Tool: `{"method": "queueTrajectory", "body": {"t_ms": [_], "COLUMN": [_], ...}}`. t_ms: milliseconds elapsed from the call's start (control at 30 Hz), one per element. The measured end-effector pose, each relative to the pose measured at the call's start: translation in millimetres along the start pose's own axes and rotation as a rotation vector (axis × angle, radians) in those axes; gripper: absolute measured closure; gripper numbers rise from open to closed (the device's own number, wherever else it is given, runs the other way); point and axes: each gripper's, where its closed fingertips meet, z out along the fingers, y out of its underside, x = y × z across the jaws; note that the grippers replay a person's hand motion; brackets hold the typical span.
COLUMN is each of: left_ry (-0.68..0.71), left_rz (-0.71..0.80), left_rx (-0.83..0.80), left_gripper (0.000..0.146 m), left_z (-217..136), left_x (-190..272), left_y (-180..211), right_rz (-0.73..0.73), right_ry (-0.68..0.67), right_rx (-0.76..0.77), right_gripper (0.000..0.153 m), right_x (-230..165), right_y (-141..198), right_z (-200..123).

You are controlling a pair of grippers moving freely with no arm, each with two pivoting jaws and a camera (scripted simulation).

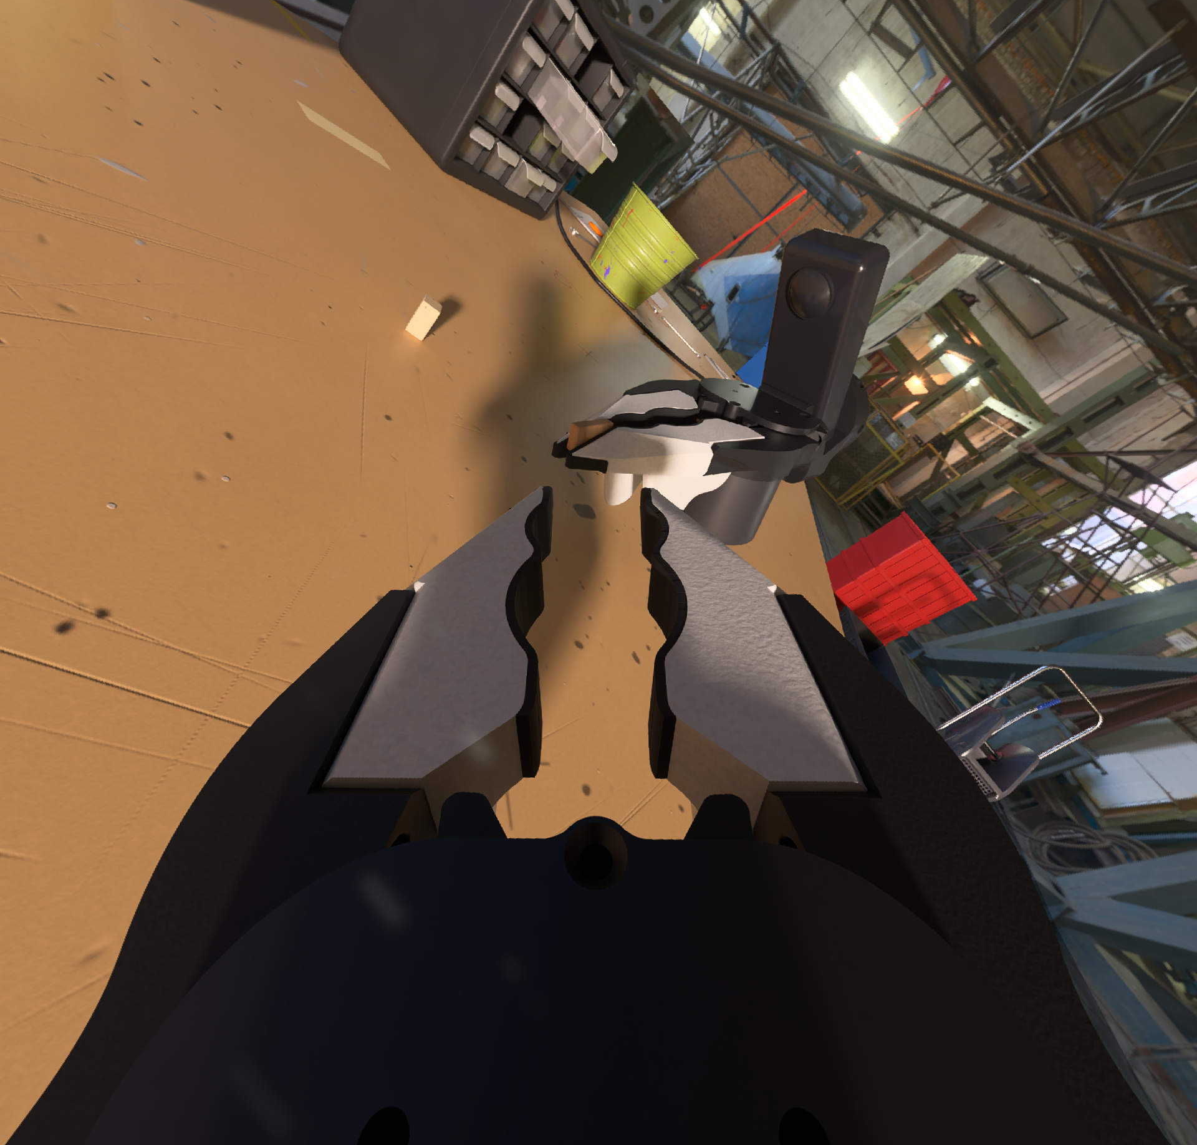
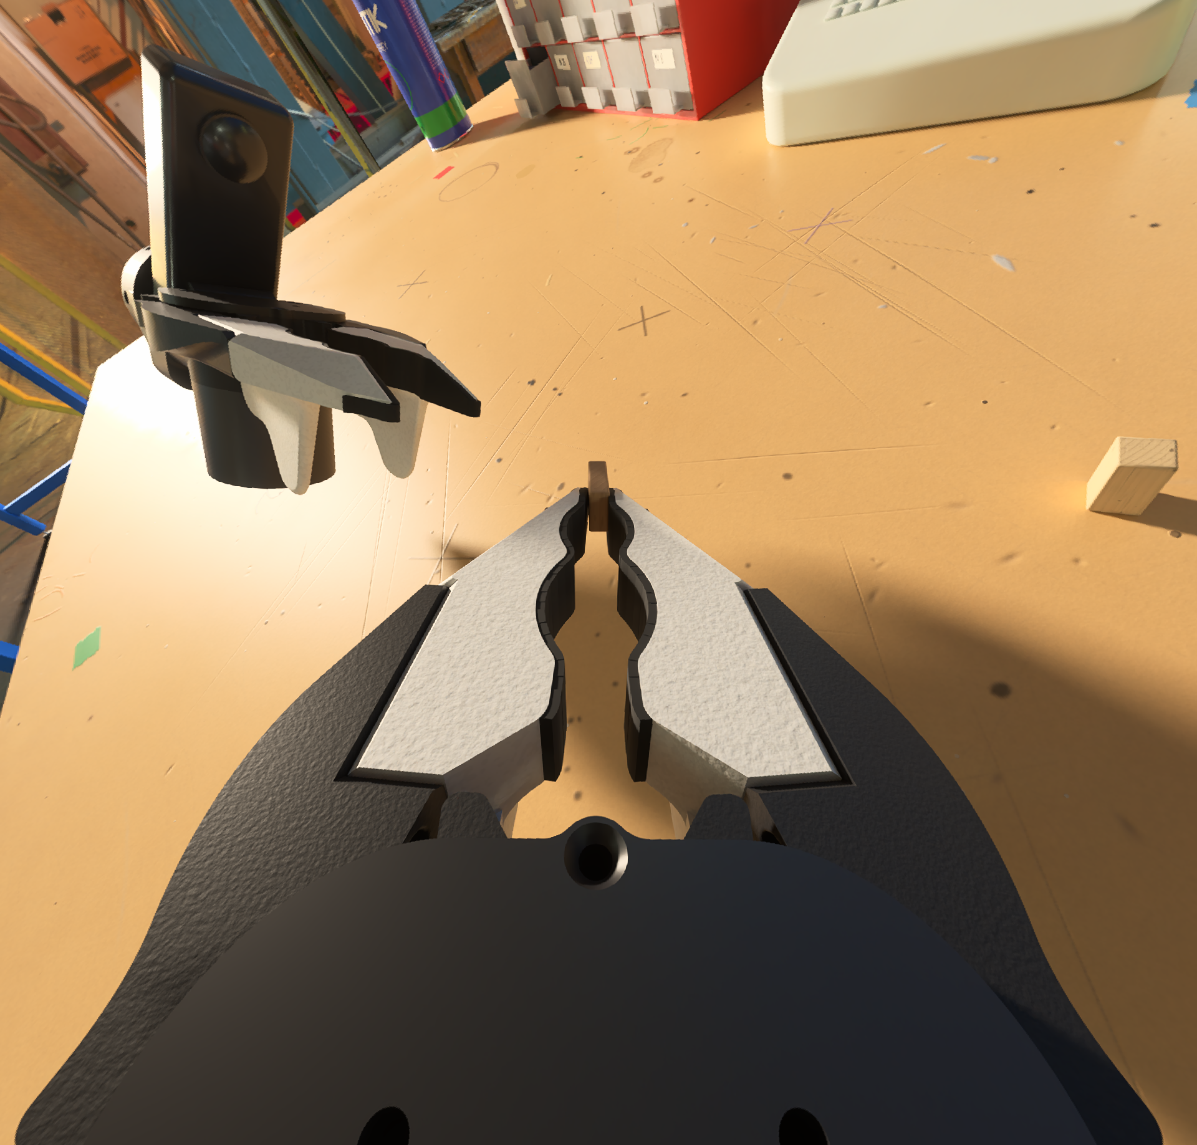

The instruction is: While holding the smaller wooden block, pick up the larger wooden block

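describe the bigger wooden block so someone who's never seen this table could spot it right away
Start at the scratched tan tabletop. On the open stretch in front of the cream keyboard, to the right of the right claw, lies the larger wooden block. It is pale and chunky and rests free on the table, unlike the thin darker smaller block pinched in that claw.

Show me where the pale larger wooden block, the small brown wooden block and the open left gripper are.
Pale larger wooden block (image 2: pixel 1132 476): right wrist view, its front face.
Small brown wooden block (image 2: pixel 596 495): right wrist view, edge between the right gripper's fingertips.
Left gripper (image 1: pixel 596 511): left wrist view, midway between fingertips.
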Motion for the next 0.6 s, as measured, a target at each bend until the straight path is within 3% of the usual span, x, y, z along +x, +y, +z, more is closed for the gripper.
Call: {"method": "queueTrajectory", "body": {"t_ms": [367,600], "left_ry": [-0.004,-0.097], "left_rz": [0.017,0.099], "left_rx": [-0.014,-0.027], "left_gripper": [0.116,0.092], "left_z": [1.5,13.4], "left_x": [0.5,-9.4], "left_y": [2.5,-3.7], "right_rz": [0.017,0.045], "right_ry": [-0.025,0.027], "right_rx": [0.006,0.103], "right_gripper": [0.148,0.148], "right_x": [-1.2,16.2], "right_y": [-0.9,-18.1], "right_z": [-1.1,-17.3]}}
